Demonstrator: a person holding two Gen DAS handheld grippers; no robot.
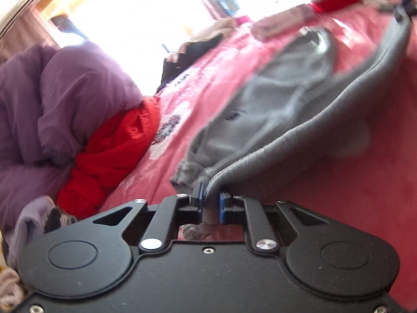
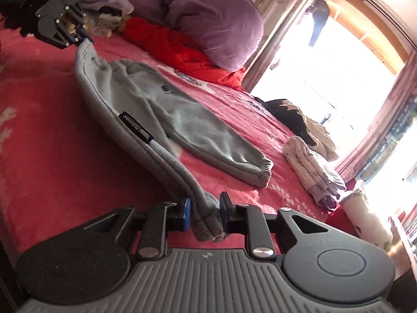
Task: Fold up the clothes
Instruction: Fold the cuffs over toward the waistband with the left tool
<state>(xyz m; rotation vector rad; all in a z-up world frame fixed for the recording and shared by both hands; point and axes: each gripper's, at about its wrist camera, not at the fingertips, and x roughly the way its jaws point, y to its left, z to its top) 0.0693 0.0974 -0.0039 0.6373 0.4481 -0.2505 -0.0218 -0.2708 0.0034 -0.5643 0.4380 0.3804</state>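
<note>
Grey sweatpants [image 2: 182, 122] lie on the pink bedspread [image 2: 47, 135], one leg flat with its cuff toward the window. The other leg is lifted along its edge, stretched between both grippers, a black "FASHION" label [image 2: 135, 127] on it. My left gripper [image 1: 211, 200] is shut on the waist-end edge of the sweatpants [image 1: 273, 104]; it also shows in the right wrist view [image 2: 86, 37] at the top left. My right gripper [image 2: 204, 210] is shut on the grey cuff end of the lifted leg. The right gripper shows blurred at the top right of the left wrist view [image 1: 404, 10].
A purple duvet [image 2: 213, 18] and a red garment [image 2: 177, 49] are piled at the bed's far side. A folded pale garment [image 2: 312, 169] and a dark clothes heap [image 2: 292, 112] lie near the bright window. More clothes [image 1: 31, 224] sit by the left gripper.
</note>
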